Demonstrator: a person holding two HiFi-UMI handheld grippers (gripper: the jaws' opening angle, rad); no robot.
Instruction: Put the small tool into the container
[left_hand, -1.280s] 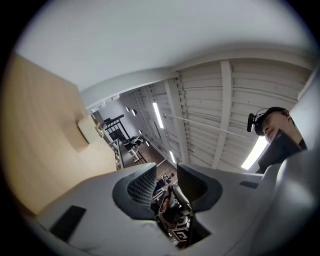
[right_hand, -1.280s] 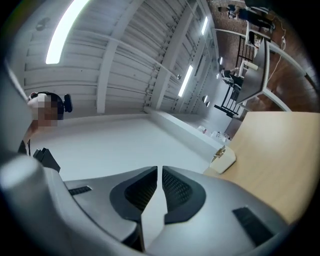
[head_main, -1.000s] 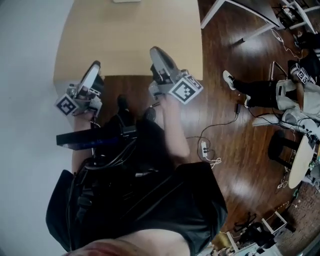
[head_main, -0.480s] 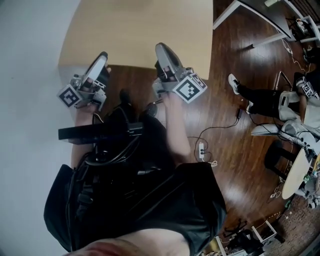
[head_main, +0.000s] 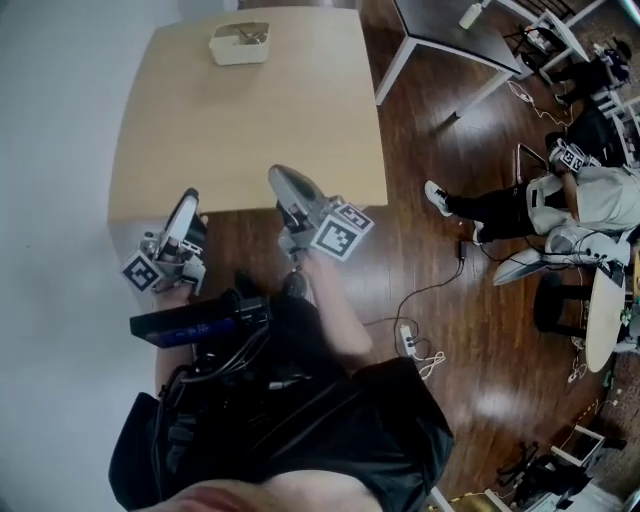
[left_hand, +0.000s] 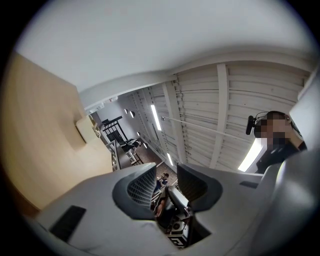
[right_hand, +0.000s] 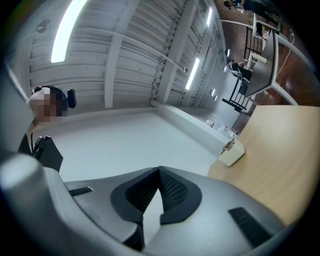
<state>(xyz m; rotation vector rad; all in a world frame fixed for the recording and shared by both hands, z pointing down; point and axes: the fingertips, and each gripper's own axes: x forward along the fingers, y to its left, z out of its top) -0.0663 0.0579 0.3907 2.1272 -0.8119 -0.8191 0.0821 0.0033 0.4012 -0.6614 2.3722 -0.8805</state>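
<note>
The right gripper (right_hand: 159, 171) had just closed its jaws tip to tip on nothing. The left gripper (left_hand: 167, 175) stood spread and empty. The container (head_main: 239, 44) had come into head view at the table's (head_main: 250, 140) far edge. I judged the small tool (head_main: 251, 36) already inside it.

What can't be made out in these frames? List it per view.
1. Container contents: too small in the head view. In the right gripper view something pokes above its rim, but it is unidentifiable.
2. Left gripper view: the container's own wall hides its inside.
3. Small tool: not recognisable in any view. Whether it sits in the container cannot be told.
</note>
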